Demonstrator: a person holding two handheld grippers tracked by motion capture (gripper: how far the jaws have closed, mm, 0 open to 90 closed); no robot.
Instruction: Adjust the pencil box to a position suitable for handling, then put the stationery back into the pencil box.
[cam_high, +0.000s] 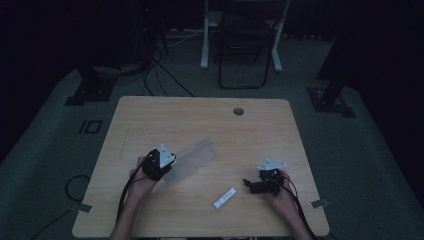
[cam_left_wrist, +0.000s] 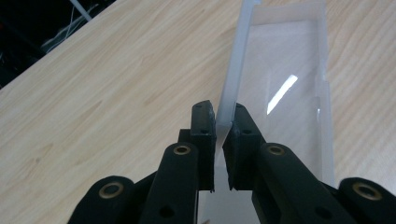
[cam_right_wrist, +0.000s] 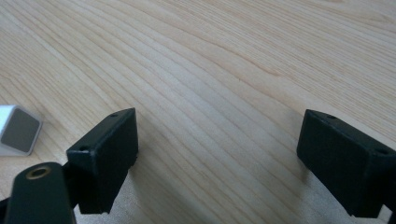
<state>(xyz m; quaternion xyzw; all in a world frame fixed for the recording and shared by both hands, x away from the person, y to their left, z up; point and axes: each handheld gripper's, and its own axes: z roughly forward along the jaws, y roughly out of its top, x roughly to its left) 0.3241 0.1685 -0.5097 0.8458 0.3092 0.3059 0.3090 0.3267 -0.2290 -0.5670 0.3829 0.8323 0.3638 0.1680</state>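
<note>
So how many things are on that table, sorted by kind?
Clear plastic box, held at one wall by the left gripper: 1
Small white stick-shaped item: 1
Hand-held grippers, counting the open right gripper: 2
Total: 4

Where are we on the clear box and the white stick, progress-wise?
Done: the left gripper is shut on the upright flap of the clear plastic box, which lies on the table. In hand: that hold on the box. Left: the small white stick lies loose on the table, outside the box; the right gripper is open over bare wood beside it and holds nothing.
</note>
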